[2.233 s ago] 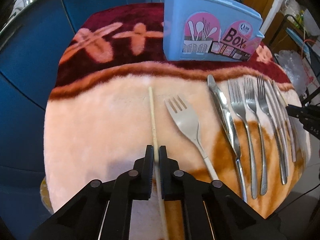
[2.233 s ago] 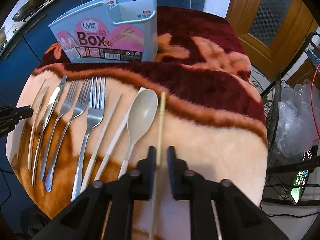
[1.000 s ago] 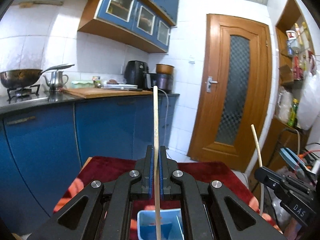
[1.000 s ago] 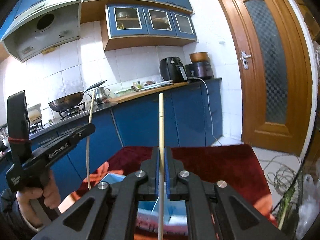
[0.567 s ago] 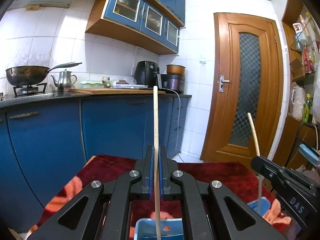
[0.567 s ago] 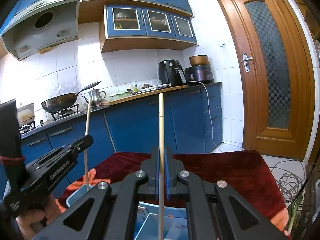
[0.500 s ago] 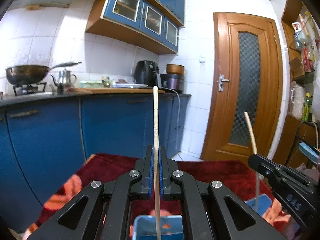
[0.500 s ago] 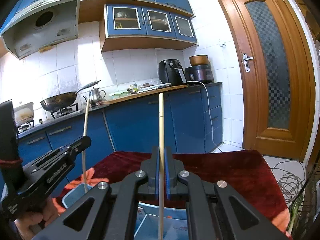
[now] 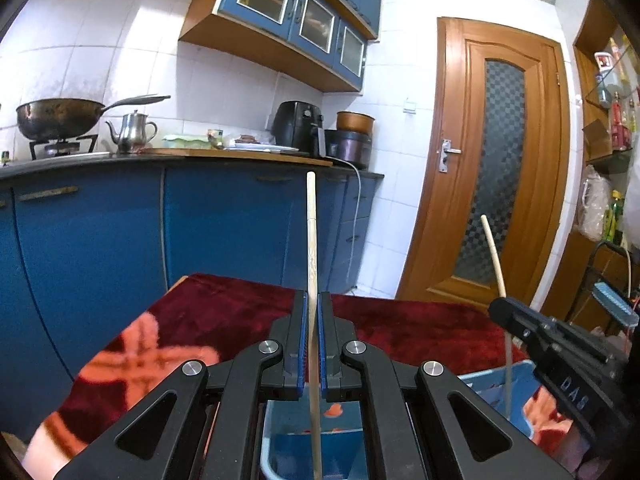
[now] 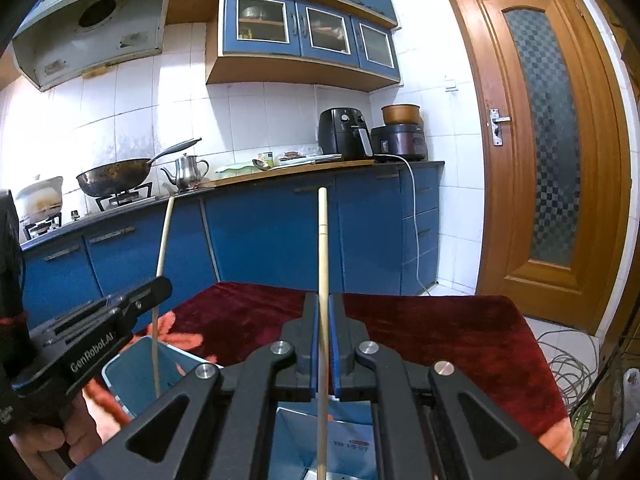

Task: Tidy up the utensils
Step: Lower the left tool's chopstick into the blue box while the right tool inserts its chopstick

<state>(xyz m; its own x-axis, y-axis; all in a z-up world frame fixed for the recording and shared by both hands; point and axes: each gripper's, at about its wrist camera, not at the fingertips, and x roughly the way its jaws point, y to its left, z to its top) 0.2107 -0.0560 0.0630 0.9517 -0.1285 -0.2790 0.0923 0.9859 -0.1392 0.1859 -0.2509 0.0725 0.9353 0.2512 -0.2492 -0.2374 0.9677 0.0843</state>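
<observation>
My left gripper (image 9: 311,300) is shut on a pale wooden chopstick (image 9: 311,240) held upright, its lower end inside the light blue utensil box (image 9: 280,432) below. My right gripper (image 10: 324,300) is shut on a second chopstick (image 10: 322,248), also upright, its lower end in the same box (image 10: 132,364). Each gripper shows in the other's view: the right one (image 9: 496,307) at right with its chopstick (image 9: 493,252), the left one (image 10: 160,282) at left with its chopstick (image 10: 164,236). The forks and spoon on the table are out of view.
The box stands on a table covered by a dark red and peach blanket (image 9: 240,320). Blue kitchen cabinets (image 9: 100,232) lie beyond, with a wok (image 9: 56,118) and kettle (image 9: 132,130) on the counter. A wooden door (image 10: 544,152) is at the right, a wire rack (image 10: 608,400) beside the table.
Both grippers lifted their chopsticks off the blanket, turned them upright over the box, and have since lowered them so the lower ends go into the box.
</observation>
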